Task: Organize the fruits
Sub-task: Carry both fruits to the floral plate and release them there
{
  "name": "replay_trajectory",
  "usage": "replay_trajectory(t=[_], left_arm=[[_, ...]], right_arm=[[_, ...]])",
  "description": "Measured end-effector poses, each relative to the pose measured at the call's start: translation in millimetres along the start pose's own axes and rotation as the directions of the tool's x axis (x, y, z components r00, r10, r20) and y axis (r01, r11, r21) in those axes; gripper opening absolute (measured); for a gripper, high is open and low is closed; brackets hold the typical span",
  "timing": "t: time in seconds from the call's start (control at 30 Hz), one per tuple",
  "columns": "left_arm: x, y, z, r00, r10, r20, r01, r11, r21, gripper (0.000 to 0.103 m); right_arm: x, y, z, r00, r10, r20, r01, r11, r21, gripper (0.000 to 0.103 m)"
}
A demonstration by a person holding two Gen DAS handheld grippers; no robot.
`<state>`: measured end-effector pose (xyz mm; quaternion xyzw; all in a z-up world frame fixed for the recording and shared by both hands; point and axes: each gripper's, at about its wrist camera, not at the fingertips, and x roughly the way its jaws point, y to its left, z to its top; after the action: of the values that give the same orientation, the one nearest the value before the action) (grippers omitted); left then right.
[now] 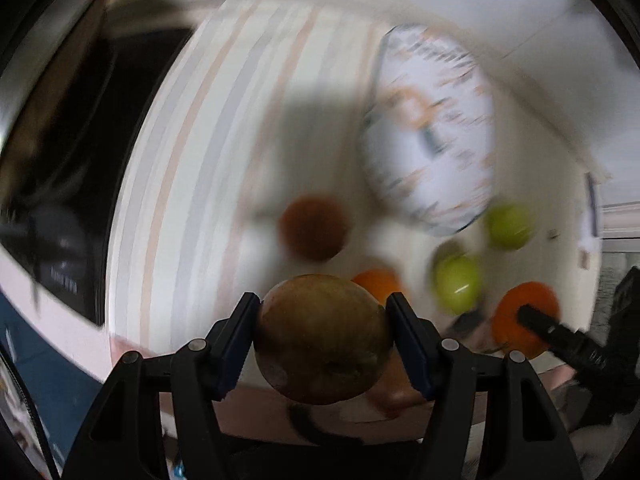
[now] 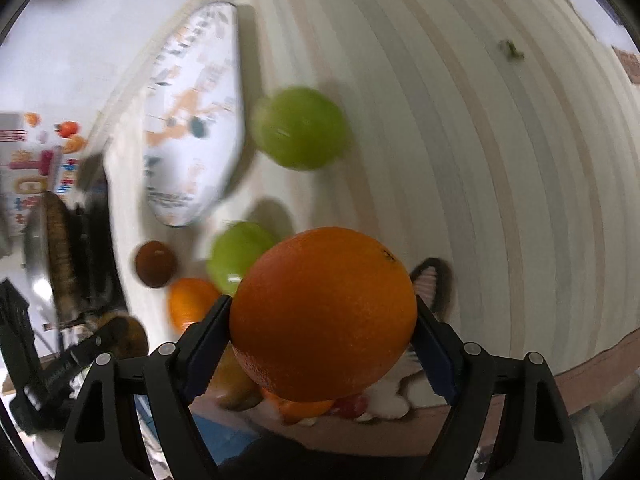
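Note:
My left gripper (image 1: 322,320) is shut on a brown-green round fruit (image 1: 323,338), held above the striped table (image 1: 192,152). My right gripper (image 2: 322,322) is shut on a large orange (image 2: 323,312); it also shows in the left wrist view (image 1: 520,312) at the right. On the table lie two green apples (image 2: 300,128) (image 2: 240,256), a dark brown fruit (image 2: 155,264) and another orange (image 2: 190,300). The left wrist view shows the same fruits: the apples (image 1: 508,226) (image 1: 458,280), the brown fruit (image 1: 313,228) and the orange (image 1: 378,282). Both views are blurred.
A white patterned plate (image 2: 196,120) lies on the table beyond the fruits, also in the left wrist view (image 1: 432,128). A dark area borders the table's left side (image 1: 80,140). A small green scrap (image 2: 510,50) lies far right. More fruit pieces sit below the table edge (image 2: 304,406).

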<state>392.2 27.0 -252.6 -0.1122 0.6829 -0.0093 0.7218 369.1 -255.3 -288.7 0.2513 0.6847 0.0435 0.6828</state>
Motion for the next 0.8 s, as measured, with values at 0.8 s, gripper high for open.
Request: replay_trajectory(t=[0.8], left_arm=[[84,-82,240,0.988,-0.127,-0.084,0.131,0.991,0.04,0.064]], right_arm=[[69,125,235,0.992,-0.104,0.067,0.122,0.905,-0.407,0.087]])
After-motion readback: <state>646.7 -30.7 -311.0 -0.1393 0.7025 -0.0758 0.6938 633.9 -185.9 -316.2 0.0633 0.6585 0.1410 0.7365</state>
